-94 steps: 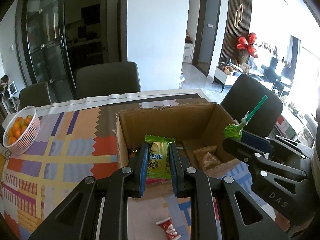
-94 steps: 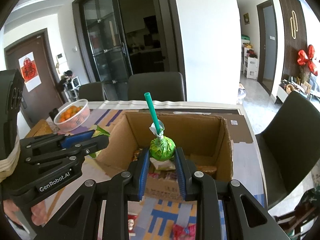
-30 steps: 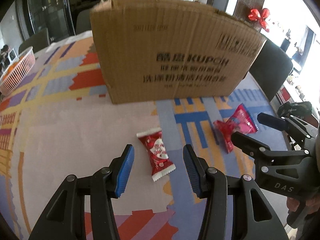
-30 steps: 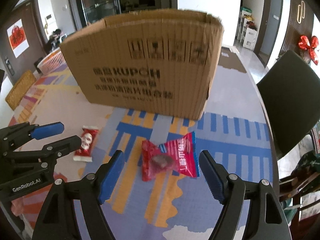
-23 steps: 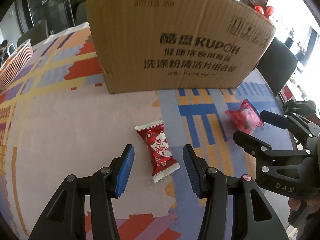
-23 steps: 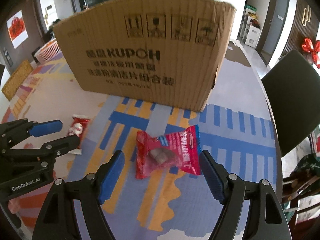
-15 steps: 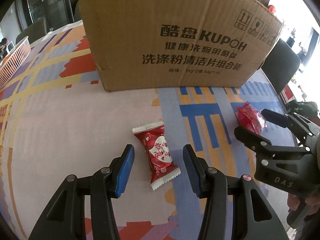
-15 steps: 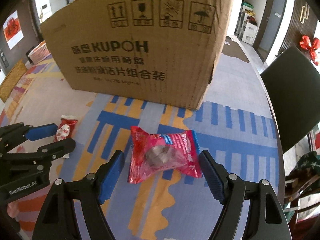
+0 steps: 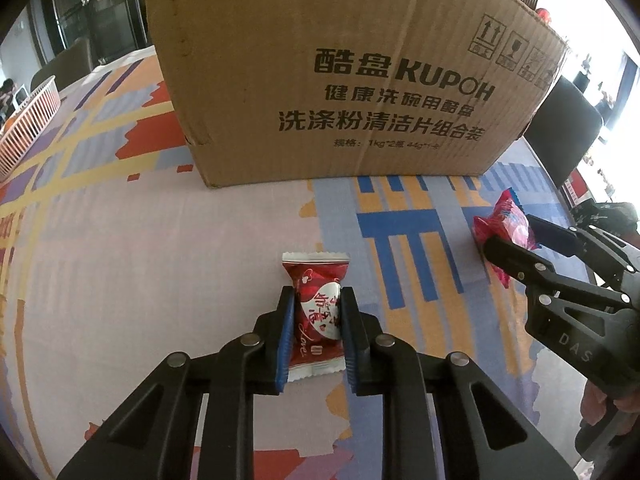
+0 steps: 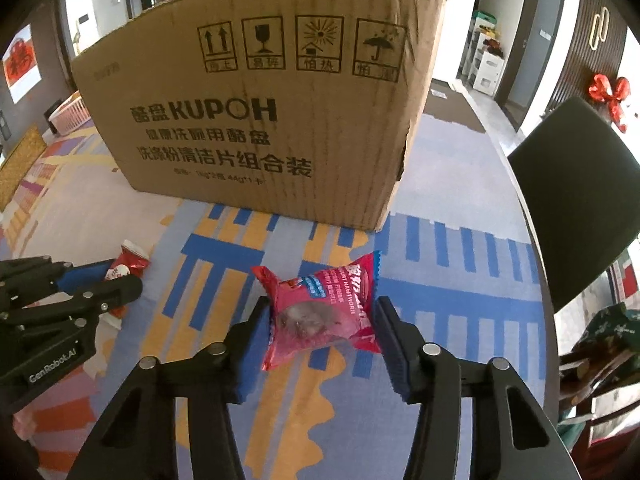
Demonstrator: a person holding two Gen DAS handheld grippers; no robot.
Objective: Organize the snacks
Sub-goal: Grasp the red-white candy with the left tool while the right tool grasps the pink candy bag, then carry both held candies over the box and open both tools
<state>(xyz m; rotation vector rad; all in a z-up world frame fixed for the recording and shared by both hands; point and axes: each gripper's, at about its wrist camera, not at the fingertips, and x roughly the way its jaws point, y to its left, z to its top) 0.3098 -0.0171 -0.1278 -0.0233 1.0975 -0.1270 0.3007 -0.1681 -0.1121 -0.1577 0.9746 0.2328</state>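
Observation:
A dark red candy packet (image 9: 320, 320) lies on the patterned tablecloth in front of the cardboard box (image 9: 340, 80). My left gripper (image 9: 317, 294) is shut on it, both blue pads pressing its sides. To the right, a pink snack packet (image 10: 320, 316) rests on the blue stripes. The jaws of my right gripper (image 10: 323, 304) are closing around it, and the pads touch both of its ends. In the left wrist view the right gripper (image 9: 509, 233) shows at the right edge with the pink packet (image 9: 506, 216). The box's inside is hidden.
The tall box (image 10: 260, 120) stands right behind both packets. A white basket (image 9: 28, 120) sits far left on the table. The table's curved edge (image 10: 536, 248) runs along the right, with a dark chair (image 10: 580, 220) beyond it. A hand holds the right gripper's handle (image 9: 600, 404).
Both grippers stood open over their packets; now the left has shut on the red candy and the right has narrowed onto the pink packet. The left gripper sank slightly toward the table.

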